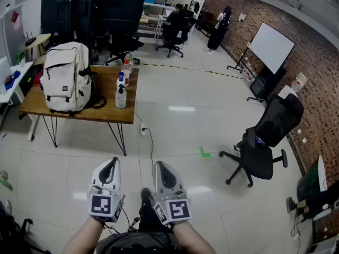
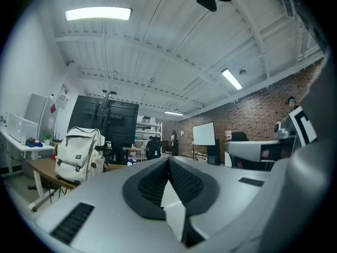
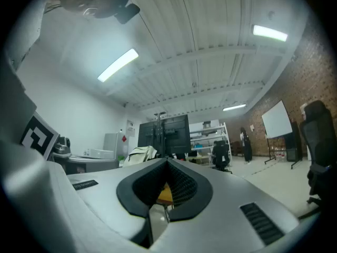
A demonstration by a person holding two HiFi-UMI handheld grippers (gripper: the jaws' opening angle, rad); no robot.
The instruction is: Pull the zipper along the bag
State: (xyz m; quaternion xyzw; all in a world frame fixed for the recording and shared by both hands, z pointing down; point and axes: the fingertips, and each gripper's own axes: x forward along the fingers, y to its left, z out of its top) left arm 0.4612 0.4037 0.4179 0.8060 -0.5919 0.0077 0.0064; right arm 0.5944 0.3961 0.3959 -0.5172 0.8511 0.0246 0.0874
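A white backpack (image 1: 65, 77) stands upright on a wooden table (image 1: 106, 114) at the far left of the head view. The backpack (image 2: 77, 154) also shows small at the left of the left gripper view, and as a pale shape (image 3: 136, 155) in the right gripper view. Its zipper is too small to make out. My left gripper (image 1: 110, 165) and right gripper (image 1: 161, 167) are held side by side low in the head view, well short of the table. Both are shut with nothing between their jaws.
Several bottles (image 1: 121, 91) stand on the table's right end beside the backpack. A black office chair (image 1: 263, 144) stands on the tiled floor to the right. A whiteboard (image 1: 270, 47) stands by the brick wall. A person sits at shelves (image 1: 175, 16) far back.
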